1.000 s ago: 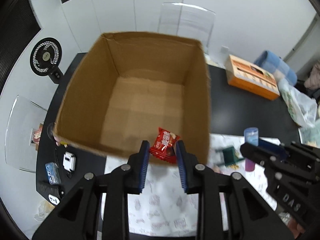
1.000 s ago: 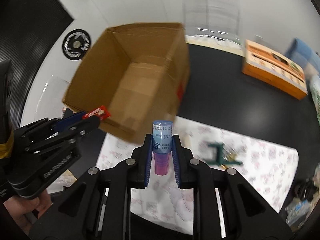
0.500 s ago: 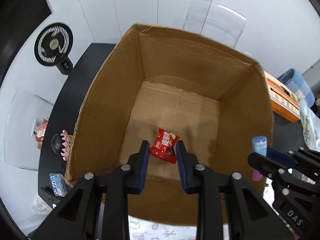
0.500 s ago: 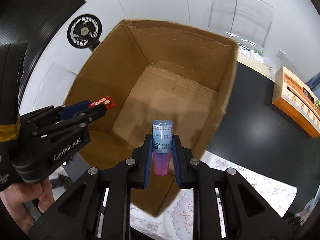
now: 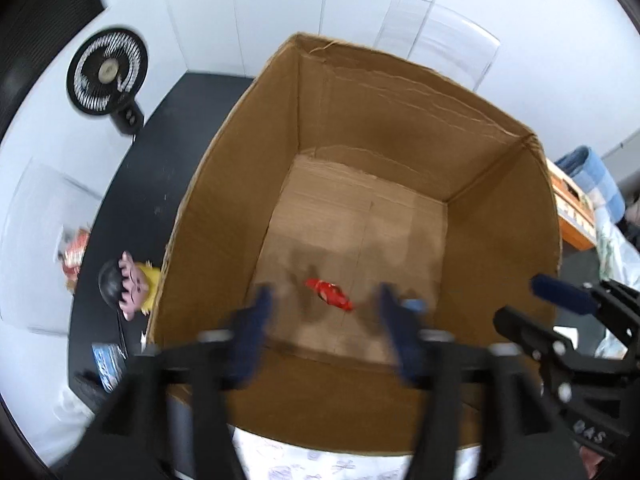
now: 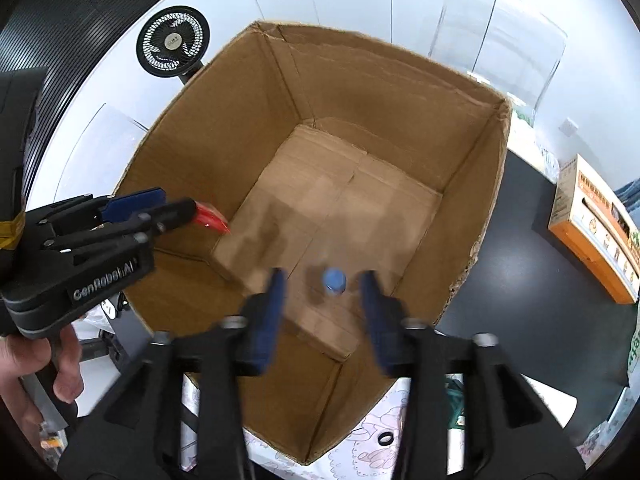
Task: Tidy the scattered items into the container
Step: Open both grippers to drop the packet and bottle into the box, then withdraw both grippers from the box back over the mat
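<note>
An open cardboard box (image 5: 224, 220) fills both views, and both grippers hang over it, pointing down into it. My left gripper (image 5: 324, 320) has its jaws opening, and the red snack packet (image 5: 330, 299) is loose between the blurred blue fingers, clear of the pads, over the box floor. The right gripper (image 6: 324, 298) is opening too. The blue-capped bottle (image 6: 334, 281) sits end-on between its fingers, touching neither. In the right wrist view the left gripper (image 6: 176, 202) reaches over the box's (image 6: 224, 120) left wall, with the packet (image 6: 210, 218) just off its tips.
A black fan (image 5: 106, 76) stands at the back left of the black table (image 6: 520, 280). A doll figurine (image 5: 128, 290) lies left of the box, an orange carton (image 6: 596, 232) to its right. A patterned mat (image 5: 320, 464) lies in front. A hand (image 6: 40, 364) grips the left tool.
Both grippers moved over the box and lower into it. Both have opened. The red packet and the bottle have left their pads and are dropping inside the box.
</note>
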Demonstrator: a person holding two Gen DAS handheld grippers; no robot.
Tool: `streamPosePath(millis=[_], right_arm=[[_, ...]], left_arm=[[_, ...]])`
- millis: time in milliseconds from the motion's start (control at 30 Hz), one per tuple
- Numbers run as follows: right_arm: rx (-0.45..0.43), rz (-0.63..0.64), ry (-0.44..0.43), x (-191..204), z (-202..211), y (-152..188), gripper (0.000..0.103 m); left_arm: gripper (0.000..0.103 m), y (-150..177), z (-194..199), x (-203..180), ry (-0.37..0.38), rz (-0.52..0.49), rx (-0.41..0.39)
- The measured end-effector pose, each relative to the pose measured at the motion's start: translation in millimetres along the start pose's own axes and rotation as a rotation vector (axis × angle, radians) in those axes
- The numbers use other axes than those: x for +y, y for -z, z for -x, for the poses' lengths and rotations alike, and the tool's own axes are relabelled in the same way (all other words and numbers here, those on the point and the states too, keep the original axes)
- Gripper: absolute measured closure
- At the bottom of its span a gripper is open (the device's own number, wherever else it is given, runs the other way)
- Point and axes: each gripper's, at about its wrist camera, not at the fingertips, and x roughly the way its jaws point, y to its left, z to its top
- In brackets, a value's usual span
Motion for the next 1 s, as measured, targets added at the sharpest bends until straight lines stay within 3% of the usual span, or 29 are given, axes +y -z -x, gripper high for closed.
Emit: streamPosePath(millis=[100,200,267,367,667,900,1000], right_arm=[[-0.031,-0.007,0.001,-0.9,6.8,3.6,0.017],[-0.055,-0.011,0.0,-0.9,13.1,11.2,0.008],[-0.062,-0.004,0.001,0.8,17.1,16.3,0.005],[-0.096,0.004,0.022,1.7,28.7,26.0,0.005],[-0.125,-0.082,0.027,-22.5,69.3,65.1,0.0],[-0.142,-0.188,0.07,-60.8,101.2,122.7,0.0],[-0.148,-0.245,0.11,-82.1,113.1,153.5,0.0]], left_arm=[[0.013,4.5,3.6,8.1,0.001,0.049,-0.001],[0.001,9.4,5.3,15.7,0.046,0.103,0.038],[0.0,14.0,12.8,16.4,0.061,0.116,0.018],[0.0,19.5,27.3,13.8,0.052,0.102,-0.043],[0.0,48.3,65.8,-17.4,0.003,-0.012,-0.1],[0.0,97.4,73.9,-76.6,0.021,-0.131,-0.087],[0.0,115.3,74.5,-101.9,0.063,-0.166,-0.077]])
